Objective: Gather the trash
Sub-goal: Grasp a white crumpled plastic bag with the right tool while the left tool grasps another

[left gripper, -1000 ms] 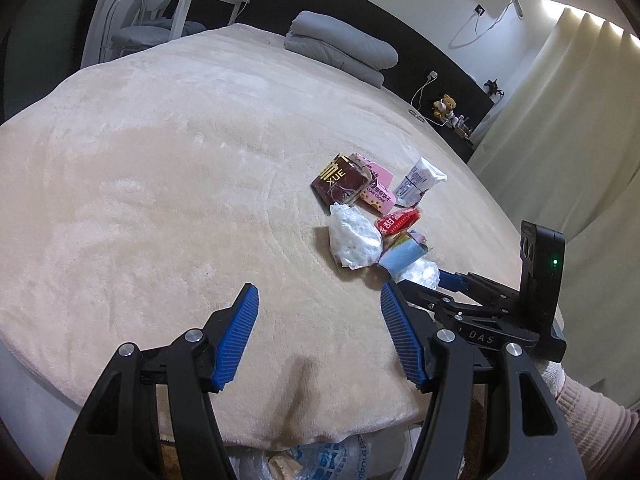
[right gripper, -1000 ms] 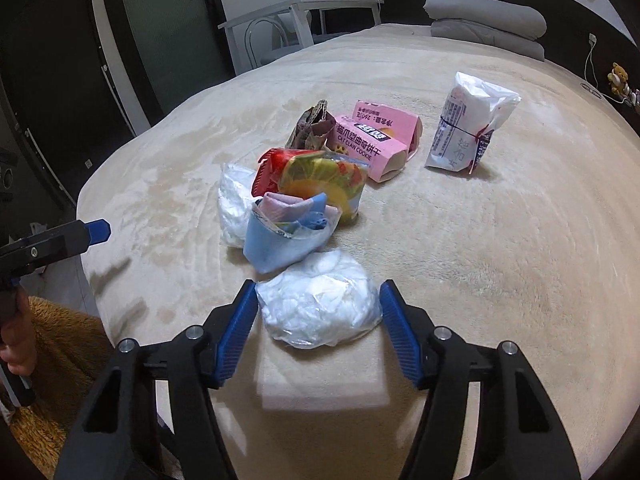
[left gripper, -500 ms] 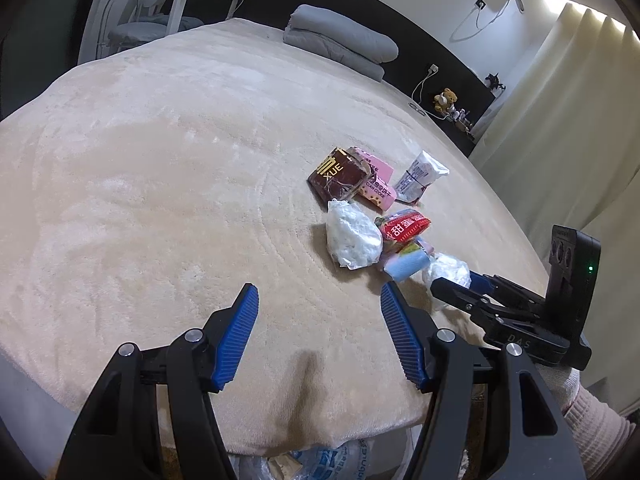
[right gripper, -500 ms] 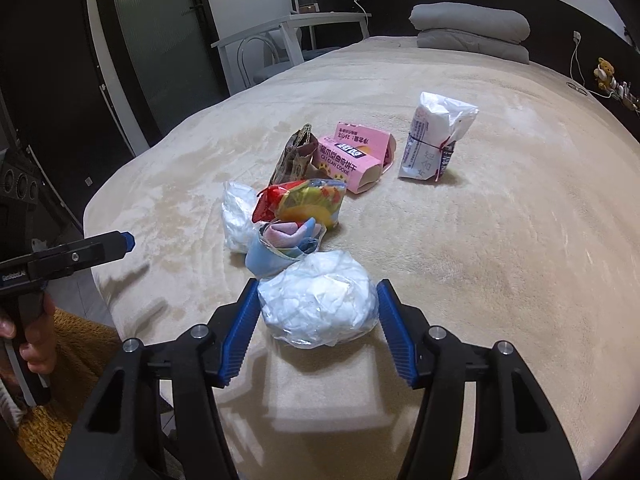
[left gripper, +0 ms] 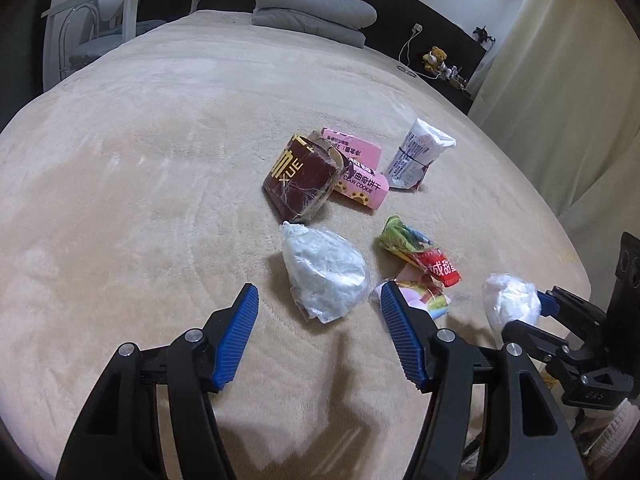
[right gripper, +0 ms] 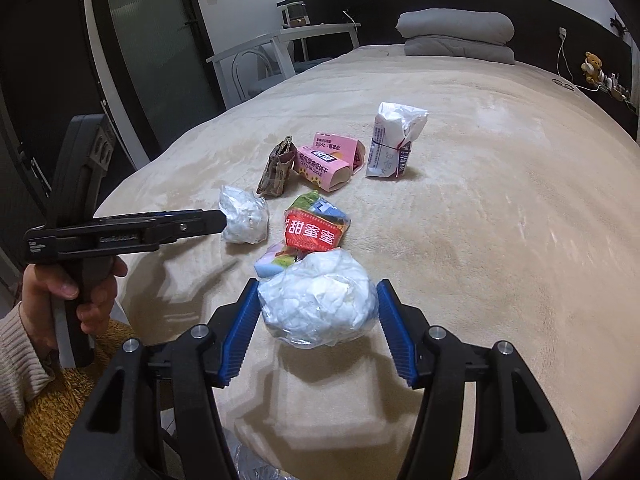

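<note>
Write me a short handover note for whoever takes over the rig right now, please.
Right gripper: jaws shut on a white plastic bundle, held above the bed.
Left gripper: jaws open, empty, at the second white bundle.
On the bed: red wrapper, pastel wrapper, pink cookie box, brown box, white packet.
Done: one bundle picked up. To do: bin it, collect the rest.

Beige plush-covered bed [left gripper: 140,168] carries folded grey bedding [left gripper: 312,14], brown box [left gripper: 298,178], pink cookie cartons [left gripper: 362,182], white packet [left gripper: 416,156], colourful wrappers [left gripper: 420,256], clear tissue-filled bag [left gripper: 326,274].

Black tongs [right gripper: 316,320], ribbed blue pads [right gripper: 240,332], silver screws; cream knit sleeve [right gripper: 20,356].
</note>
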Demonstrator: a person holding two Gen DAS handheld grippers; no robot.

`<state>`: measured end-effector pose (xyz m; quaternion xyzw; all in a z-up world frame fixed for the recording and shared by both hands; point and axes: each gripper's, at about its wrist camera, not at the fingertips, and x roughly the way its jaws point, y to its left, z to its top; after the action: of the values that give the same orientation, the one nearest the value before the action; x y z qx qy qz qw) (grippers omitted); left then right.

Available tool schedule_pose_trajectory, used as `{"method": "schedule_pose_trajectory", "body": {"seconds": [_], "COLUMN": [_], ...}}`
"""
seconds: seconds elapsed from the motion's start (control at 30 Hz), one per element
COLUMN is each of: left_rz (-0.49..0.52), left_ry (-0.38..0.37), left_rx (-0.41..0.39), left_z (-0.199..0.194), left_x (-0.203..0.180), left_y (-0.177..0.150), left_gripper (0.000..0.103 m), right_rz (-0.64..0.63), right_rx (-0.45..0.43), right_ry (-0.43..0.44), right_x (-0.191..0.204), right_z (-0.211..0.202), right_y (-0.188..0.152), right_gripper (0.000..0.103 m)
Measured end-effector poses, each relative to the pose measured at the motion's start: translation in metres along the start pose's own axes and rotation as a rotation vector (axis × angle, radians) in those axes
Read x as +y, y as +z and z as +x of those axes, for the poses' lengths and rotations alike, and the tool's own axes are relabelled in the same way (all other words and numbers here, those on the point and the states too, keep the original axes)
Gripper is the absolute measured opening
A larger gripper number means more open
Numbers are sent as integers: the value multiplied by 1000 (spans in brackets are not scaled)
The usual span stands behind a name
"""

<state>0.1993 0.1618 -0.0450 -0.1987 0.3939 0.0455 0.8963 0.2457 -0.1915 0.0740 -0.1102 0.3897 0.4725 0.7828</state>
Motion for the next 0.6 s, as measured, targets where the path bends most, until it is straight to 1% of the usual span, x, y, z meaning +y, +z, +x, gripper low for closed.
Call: {"method": "schedule_pose_trajectory", "body": {"seconds": [0.17,0.27,0.33,0.37,0.4,0.53,0.6], "left_rz": [27,49,67,67,68,85,83], "left_ry": [20,30,54,57,63,72,72], "left_rx": [21,16,11,17,25,-2,-1], "left_z": [17,23,26,28,30,27,27], "left_x": [-5,-10,-12,-12,-13,-17,-16], "left_y": [6,8,8,8,7,7,7], "left_gripper": [62,62,60,50,49,46,46], "right_rz": [7,9,12,15,17,24,24], "right_rx": [-7,-10,-14,-15,-16,-19,-19], "right_ry": [4,0,-1,-2,-4,-5,-6], "right_x": [-6,-9,-11,-12,-14,-16,-16], "right_z": [-10,-15,-17,-18,-19,-21,-21], "right_y": [-5,-6,-7,-7,-8,-8,-8], "right_gripper": [59,59,59,59,59,59,59]}}
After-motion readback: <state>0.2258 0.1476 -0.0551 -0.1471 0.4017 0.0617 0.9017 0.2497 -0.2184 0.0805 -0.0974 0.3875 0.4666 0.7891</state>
